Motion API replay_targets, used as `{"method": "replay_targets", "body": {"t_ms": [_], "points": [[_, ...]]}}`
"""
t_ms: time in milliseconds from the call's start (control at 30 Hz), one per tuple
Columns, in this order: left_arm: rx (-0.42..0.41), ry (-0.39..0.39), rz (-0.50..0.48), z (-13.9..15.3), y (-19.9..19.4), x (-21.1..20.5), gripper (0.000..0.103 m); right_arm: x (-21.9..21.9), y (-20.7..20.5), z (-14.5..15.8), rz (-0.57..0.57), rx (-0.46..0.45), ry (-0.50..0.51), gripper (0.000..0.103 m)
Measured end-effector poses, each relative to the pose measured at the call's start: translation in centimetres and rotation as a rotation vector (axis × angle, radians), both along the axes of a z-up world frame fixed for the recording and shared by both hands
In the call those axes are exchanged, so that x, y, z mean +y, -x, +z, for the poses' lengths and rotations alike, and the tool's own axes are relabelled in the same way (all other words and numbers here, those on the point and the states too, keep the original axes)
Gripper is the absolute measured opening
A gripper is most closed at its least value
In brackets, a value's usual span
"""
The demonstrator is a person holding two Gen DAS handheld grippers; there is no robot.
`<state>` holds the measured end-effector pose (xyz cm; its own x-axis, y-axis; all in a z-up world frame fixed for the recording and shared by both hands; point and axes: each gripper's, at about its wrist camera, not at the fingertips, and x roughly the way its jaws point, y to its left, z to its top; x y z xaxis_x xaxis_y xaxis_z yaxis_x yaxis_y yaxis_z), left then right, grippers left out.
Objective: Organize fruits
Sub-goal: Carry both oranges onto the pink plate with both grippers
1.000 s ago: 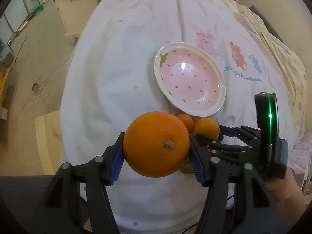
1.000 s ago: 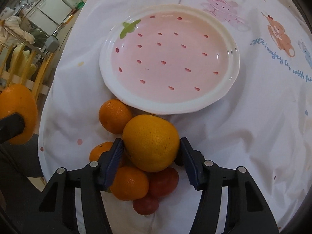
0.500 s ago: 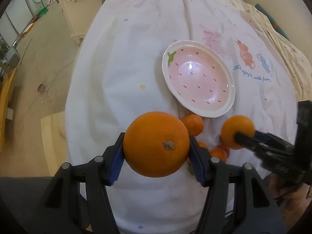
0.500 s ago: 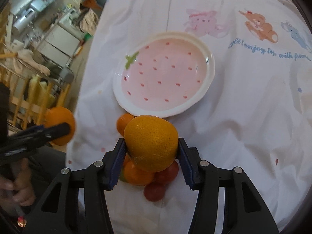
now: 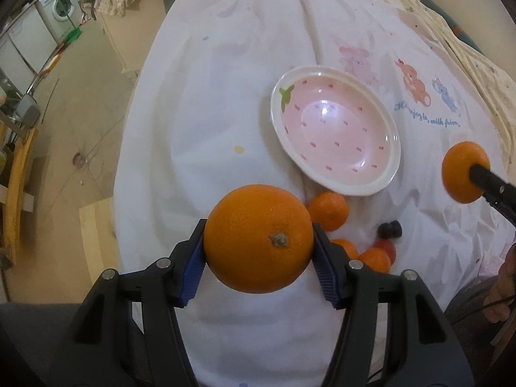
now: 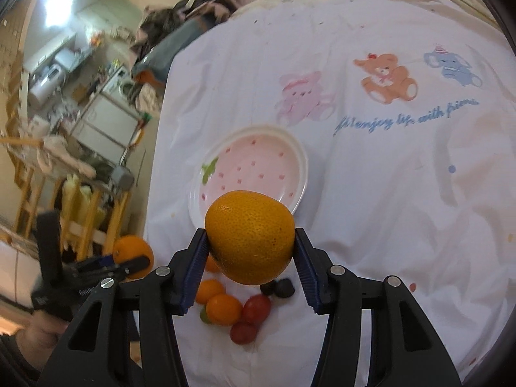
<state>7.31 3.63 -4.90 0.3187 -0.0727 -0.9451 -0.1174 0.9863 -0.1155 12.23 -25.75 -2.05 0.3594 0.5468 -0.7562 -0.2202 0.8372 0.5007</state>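
Plate (image 5: 385, 122) lies ahead-right of left gripper (image 5: 258, 254), dead ahead and below right gripper (image 6: 251, 251) (right looks nearer). Left clamps big orange (image 5: 258, 237), stem toward camera; right clamps yellower orange (image 6: 250, 235). Both fruits aloft. Plate holds nothing. Small fruits (image 6: 225, 306) heaped on cloth (image 5: 225, 64) just before plate.

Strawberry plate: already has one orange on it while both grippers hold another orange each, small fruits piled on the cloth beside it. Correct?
Not quite. The strawberry plate is empty, as the left wrist view shows. The rest holds: the left gripper and the right gripper each clamp an orange, and the small fruits lie on the cloth beside the plate.
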Motion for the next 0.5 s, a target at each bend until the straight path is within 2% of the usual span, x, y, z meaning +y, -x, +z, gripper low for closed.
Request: {"method": "replay_targets", "body": {"t_ms": [100, 300, 500], "points": [[-0.030, -0.019, -0.011, 0.9, -0.7, -0.4, 0.056, -0.9, -0.7, 0.9, -0.025, -0.026, -0.021, 0.055], [-0.049, -0.044, -0.061, 1.8, -3.4, -1.4, 0.056, -2.3, -3.1, 1.6, -0.075, -0.023, -0.062, 0.055], [-0.078, -0.070, -0.133, 2.1, -6.3, -3.2, 0.056, -1.8, -5.7, 1.2, -0.066, 0.005, -0.029, 0.054]]}}
